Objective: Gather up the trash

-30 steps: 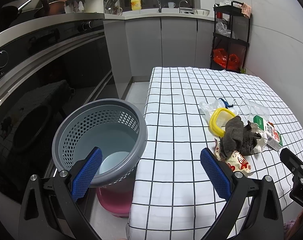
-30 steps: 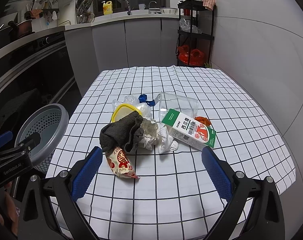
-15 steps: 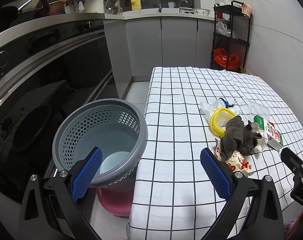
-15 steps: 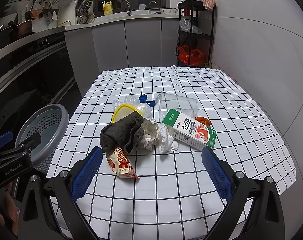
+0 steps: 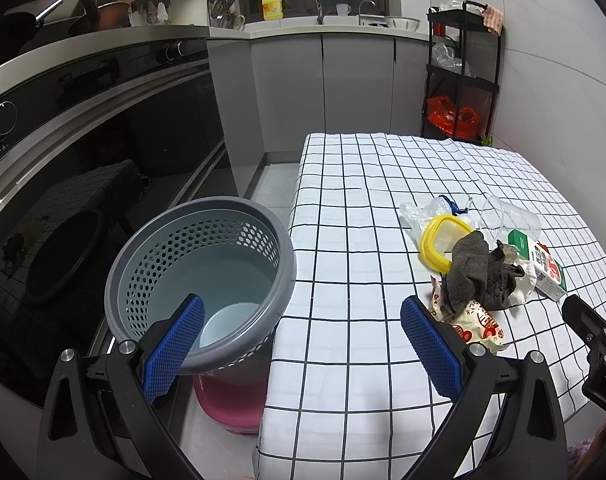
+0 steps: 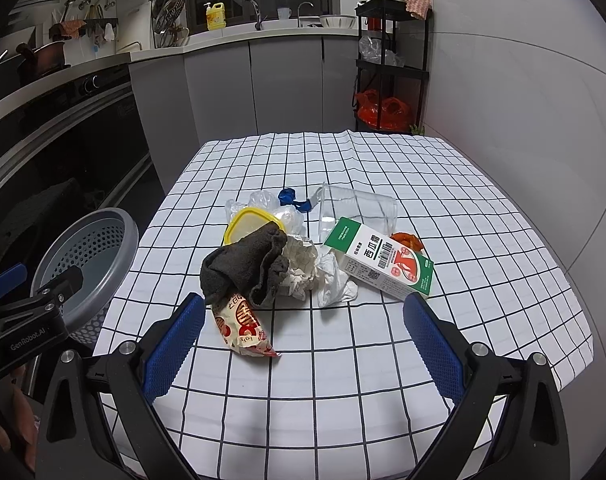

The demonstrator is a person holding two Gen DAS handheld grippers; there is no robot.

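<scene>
Left wrist view: left gripper (image 5: 301, 342) held level above the table's left edge, blue-padded fingers (image 5: 174, 346) spread wide, nothing between them. One finger overlaps the grey perforated plastic basket (image 5: 201, 280), which stands off the table's side on a pink base (image 5: 233, 410); the other finger sits over the white tablecloth with black grid lines (image 5: 355, 240). Basket interior shows only a pale bottom. Trash pile lies well to the right on the cloth: yellow-rimmed clear lid (image 5: 443, 240), dark grey crumpled cloth (image 5: 477, 276), red-and-white snack wrapper (image 5: 477, 326), green-and-white carton (image 5: 541, 264), clear plastic cup on its side (image 5: 511, 218). Tip of the right gripper enters at the right margin.

Right wrist view: right gripper (image 6: 303, 342) held low over the near part of the table, pointed straight at the pile, fingers (image 6: 433, 346) wide apart and empty. Snack wrapper (image 6: 245, 328) lies just ahead of the left finger, partly under the grey cloth (image 6: 243, 264). Crumpled white paper (image 6: 315, 272) touches the cloth and the carton (image 6: 383, 262). Yellow lid (image 6: 251, 222) and clear cup (image 6: 357, 208) lie behind. Basket (image 6: 89, 256) at left, off the table, with the left gripper's black body in front of it.
</scene>
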